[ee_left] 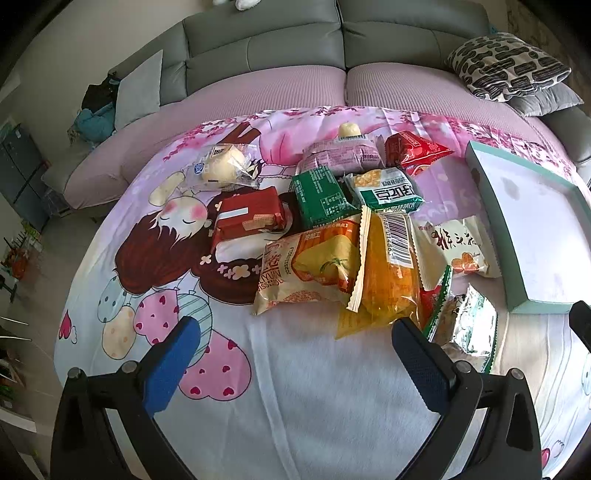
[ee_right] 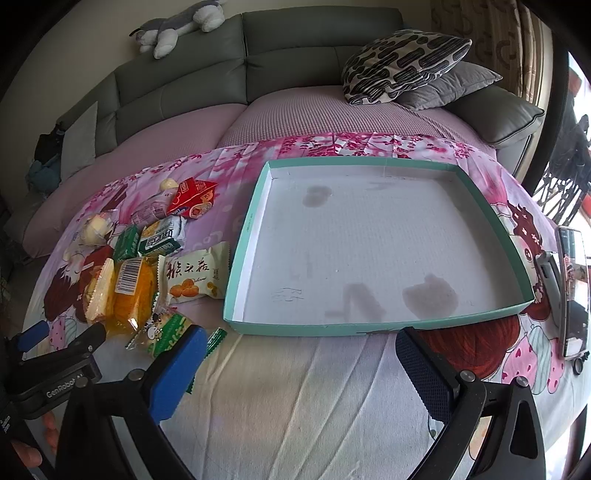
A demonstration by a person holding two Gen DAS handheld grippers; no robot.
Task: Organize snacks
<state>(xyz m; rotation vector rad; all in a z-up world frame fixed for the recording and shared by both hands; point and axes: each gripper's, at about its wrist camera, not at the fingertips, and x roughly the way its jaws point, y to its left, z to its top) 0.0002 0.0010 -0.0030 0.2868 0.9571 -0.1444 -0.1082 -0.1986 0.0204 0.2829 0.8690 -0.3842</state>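
A pile of snack packets lies on a cartoon-print cloth: an orange packet (ee_left: pixel 391 273), a yellow-orange wafer packet (ee_left: pixel 314 262), a red packet (ee_left: pixel 249 218), a green packet (ee_left: pixel 321 195) and a green-white packet (ee_left: pixel 388 188). A shallow teal box (ee_right: pixel 373 243) with a white floor holds nothing and sits right of the pile (ee_right: pixel 136 266). My left gripper (ee_left: pixel 295 339) is open, hovering just short of the pile. My right gripper (ee_right: pixel 301 350) is open, just in front of the box's near rim.
A grey sofa with pink seat covers (ee_left: pixel 266 85) runs behind the cloth, with a patterned cushion (ee_right: pixel 402 62). A phone on a stand (ee_right: pixel 572 288) is at the far right. A plush toy (ee_right: pixel 177 26) lies on the sofa back.
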